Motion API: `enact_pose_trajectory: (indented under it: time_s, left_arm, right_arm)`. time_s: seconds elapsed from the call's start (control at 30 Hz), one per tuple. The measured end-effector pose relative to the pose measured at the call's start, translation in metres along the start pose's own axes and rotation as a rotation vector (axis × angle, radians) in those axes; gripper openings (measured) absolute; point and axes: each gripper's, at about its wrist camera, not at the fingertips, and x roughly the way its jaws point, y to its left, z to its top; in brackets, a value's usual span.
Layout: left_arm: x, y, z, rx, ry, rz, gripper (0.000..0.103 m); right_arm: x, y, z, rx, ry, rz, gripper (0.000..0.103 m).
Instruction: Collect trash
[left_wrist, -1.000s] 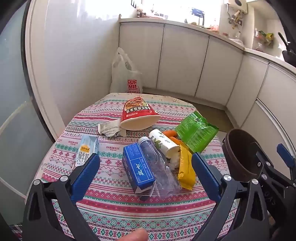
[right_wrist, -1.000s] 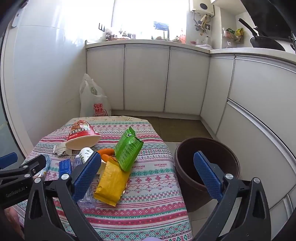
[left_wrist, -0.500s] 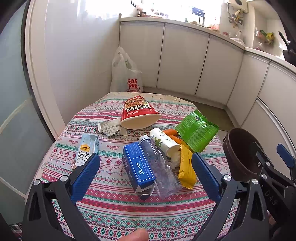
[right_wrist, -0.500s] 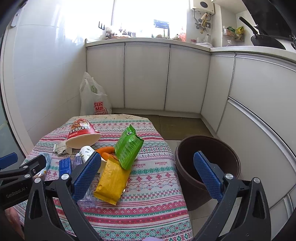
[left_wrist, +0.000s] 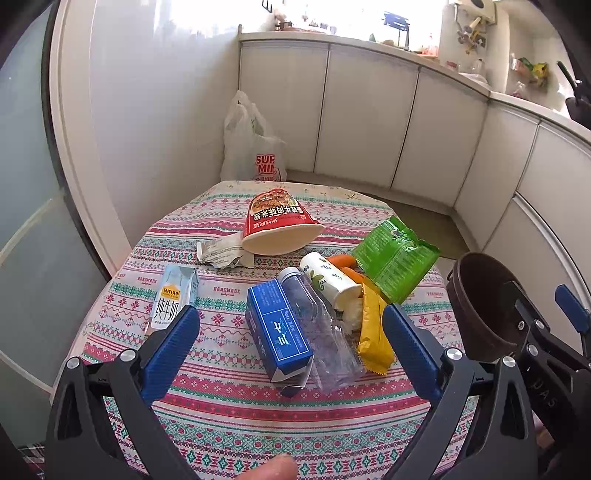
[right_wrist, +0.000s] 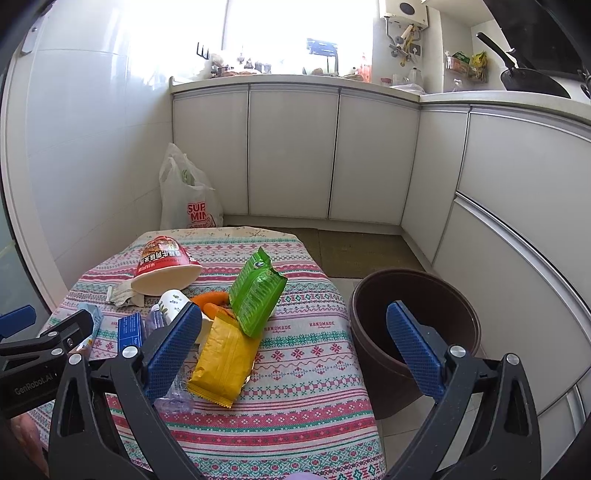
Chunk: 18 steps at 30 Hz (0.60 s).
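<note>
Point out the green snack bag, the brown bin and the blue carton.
green snack bag (right_wrist: 255, 291): right wrist view, middle of its printed face.
brown bin (right_wrist: 369, 347): right wrist view, outer wall below the rim.
blue carton (left_wrist: 279, 325): left wrist view, its top panel.

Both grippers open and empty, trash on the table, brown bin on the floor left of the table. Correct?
One error: the bin stands on the floor to the right of the table, not the left, as the right wrist view shows. The rest holds: left gripper and right gripper have their jaws open and empty, and the trash lies on the table.
</note>
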Motion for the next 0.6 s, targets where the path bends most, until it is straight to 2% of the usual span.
enact_pose_trajectory:
  time_s: [0.6]
  left_arm:
    - [0.0018,0.003,-0.0023,-0.003,0.01,0.004,0.096]
  right_arm:
    - [-0.0001,-0.0001,-0.002,-0.005,-0.012,-0.001,0.096]
